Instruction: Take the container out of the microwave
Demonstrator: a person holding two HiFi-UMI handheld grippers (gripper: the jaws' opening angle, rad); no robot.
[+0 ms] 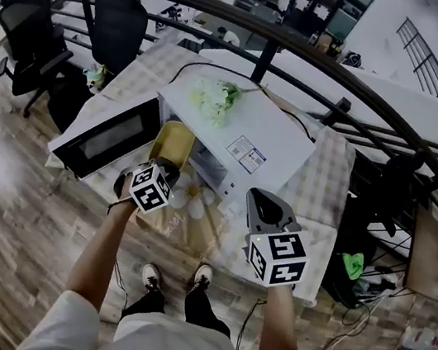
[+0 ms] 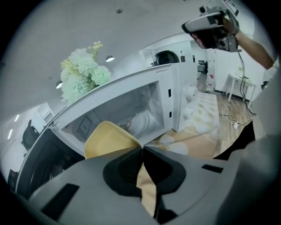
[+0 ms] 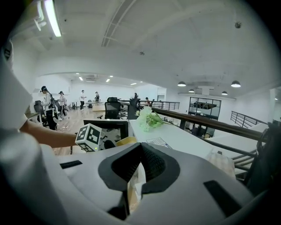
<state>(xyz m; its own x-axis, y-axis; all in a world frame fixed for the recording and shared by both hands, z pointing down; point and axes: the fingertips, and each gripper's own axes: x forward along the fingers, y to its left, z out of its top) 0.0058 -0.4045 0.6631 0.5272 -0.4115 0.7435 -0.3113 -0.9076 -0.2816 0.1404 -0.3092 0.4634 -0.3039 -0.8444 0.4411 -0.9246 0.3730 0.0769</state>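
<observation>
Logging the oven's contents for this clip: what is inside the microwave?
Toward the back of the microwave, what looks like a white plate rests on its floor. The yellow container, held by the left gripper, blocks the left front, so anything behind it is hidden.

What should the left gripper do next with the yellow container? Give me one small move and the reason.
Probably draw the yellow container straight back toward the person, clear of the microwave. The left gripper is shut on the container's rim, the door hangs open, and the container sits right at the cavity's mouth, apparently not yet out over the table.
</observation>
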